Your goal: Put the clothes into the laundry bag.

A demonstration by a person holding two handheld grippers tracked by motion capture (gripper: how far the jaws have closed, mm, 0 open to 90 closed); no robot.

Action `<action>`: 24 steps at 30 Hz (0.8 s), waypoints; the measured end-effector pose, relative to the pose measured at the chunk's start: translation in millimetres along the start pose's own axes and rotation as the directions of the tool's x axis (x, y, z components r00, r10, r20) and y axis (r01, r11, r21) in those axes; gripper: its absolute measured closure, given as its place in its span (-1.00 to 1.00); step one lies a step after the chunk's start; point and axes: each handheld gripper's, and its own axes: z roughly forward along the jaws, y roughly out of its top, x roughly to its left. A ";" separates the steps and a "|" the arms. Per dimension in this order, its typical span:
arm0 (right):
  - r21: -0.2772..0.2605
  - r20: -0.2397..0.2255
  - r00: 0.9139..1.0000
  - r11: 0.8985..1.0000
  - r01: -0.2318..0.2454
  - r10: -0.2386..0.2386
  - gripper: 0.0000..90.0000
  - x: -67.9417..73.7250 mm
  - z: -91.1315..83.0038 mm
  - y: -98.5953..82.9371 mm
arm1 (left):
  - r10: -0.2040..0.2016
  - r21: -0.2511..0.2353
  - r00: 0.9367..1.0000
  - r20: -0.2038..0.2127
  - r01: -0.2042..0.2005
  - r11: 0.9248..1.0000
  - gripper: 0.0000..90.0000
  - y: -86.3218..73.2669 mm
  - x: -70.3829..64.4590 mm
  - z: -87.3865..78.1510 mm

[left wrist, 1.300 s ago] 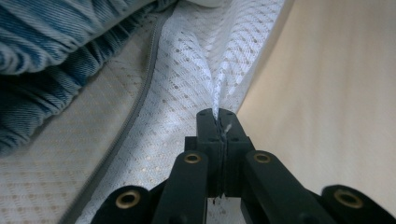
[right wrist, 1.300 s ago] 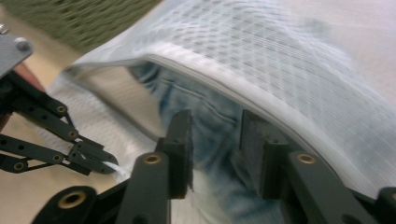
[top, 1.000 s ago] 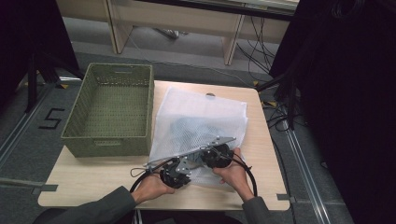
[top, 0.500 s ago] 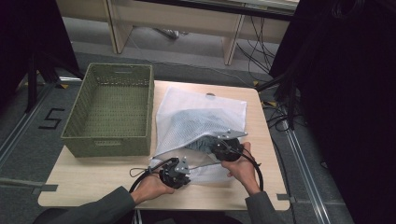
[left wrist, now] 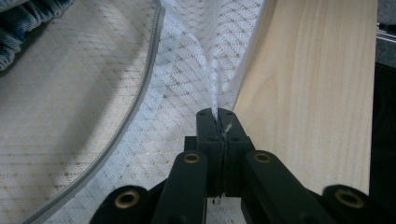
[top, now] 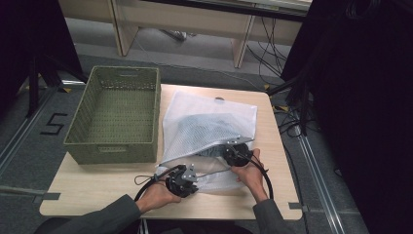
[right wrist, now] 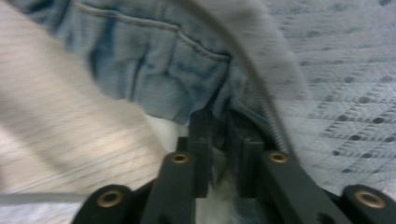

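- At the near edge of the table (top: 97, 192), you are pinching the lower corner of the white mesh laundry bag (top: 209, 114) with the left gripper (left wrist: 218, 122); its jaws are pressed together on a fold of mesh.
- You are reaching the right gripper (right wrist: 215, 122) into the bag's open zipper mouth, its jaws standing a narrow gap apart around the edge of the denim garment (right wrist: 154, 70); the blur makes it hard to tell whether they are clamping it.
- The bag is lying flat across the right half of the table, just beside the green woven basket (top: 83, 129), and the denim is sitting almost wholly inside the mesh.
- By my judgement you are standing early in the job: the mouth is open and the bag is anchored, but the garment is not out and the basket is holding nothing.
- Pulling the denim clear and carrying it over is what is remaining.
- The table is a pale wood top on a grey floor; black curtains (top: 360, 97) are hanging to the right and cables (top: 287, 122) are trailing beyond the far edge.
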 end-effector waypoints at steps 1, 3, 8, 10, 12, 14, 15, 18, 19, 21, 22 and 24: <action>-0.017 -0.022 1.000 1.000 0.009 -0.010 0.72 1.6 -6.9 0.8 | 0.000 0.000 1.000 0.000 0.000 1.000 0.94 0.0 0.0 0.0; -0.057 -0.056 0.998 0.998 0.015 -0.018 0.67 4.8 -27.9 2.2 | -0.009 -0.007 1.000 0.007 0.009 1.000 0.89 -0.3 -0.4 0.0; -0.192 -0.036 0.999 0.981 0.010 -0.018 0.46 0.7 -61.3 12.3 | -0.083 -0.064 0.996 0.027 0.085 0.994 0.59 3.3 -2.2 -11.5; -0.202 -0.032 0.999 0.979 0.002 -0.009 0.34 -0.2 -68.8 16.8 | -0.089 -0.099 0.995 0.037 0.092 0.991 0.37 5.3 -1.2 -25.2; -0.216 -0.013 1.000 0.976 0.009 -0.012 0.20 1.6 -67.1 18.9 | -0.128 -0.146 0.991 0.029 0.131 0.981 0.28 3.5 -1.0 -42.5; -0.206 -0.001 0.998 0.976 0.066 -0.068 0.15 4.8 -60.2 20.2 | -0.156 -0.169 0.988 0.016 0.156 0.973 0.15 -1.6 2.0 -57.6; -0.188 0.007 0.994 0.976 0.109 -0.110 0.03 11.6 -51.7 21.5 | -0.166 -0.187 0.986 -0.006 0.162 0.969 0.07 -6.7 6.7 -69.9; -0.154 0.066 0.987 0.976 0.152 -0.143 -0.05 19.5 -38.7 26.9 | -0.212 -0.199 0.977 -0.035 0.201 0.959 -0.01 -13.4 13.1 -82.6; -0.144 0.078 0.987 0.978 0.149 -0.139 -0.01 19.7 -35.7 29.4 | -0.231 -0.213 0.971 -0.059 0.214 0.954 -0.02 -17.7 18.2 -88.4; -0.134 0.097 0.988 0.982 0.130 -0.117 0.12 19.2 -32.3 32.4 | -0.240 -0.213 0.968 -0.076 0.219 0.952 -0.05 -19.7 20.5 -90.7; -0.148 0.110 0.987 0.980 0.130 -0.115 0.59 12.8 -27.0 37.2 | -0.244 -0.204 0.965 -0.092 0.222 0.954 -0.06 -21.4 22.4 -92.4; -0.158 0.116 0.988 0.981 0.116 -0.098 0.76 11.2 -27.4 37.3 | -0.243 -0.198 0.964 -0.105 0.219 0.955 -0.08 -22.8 24.5 -93.3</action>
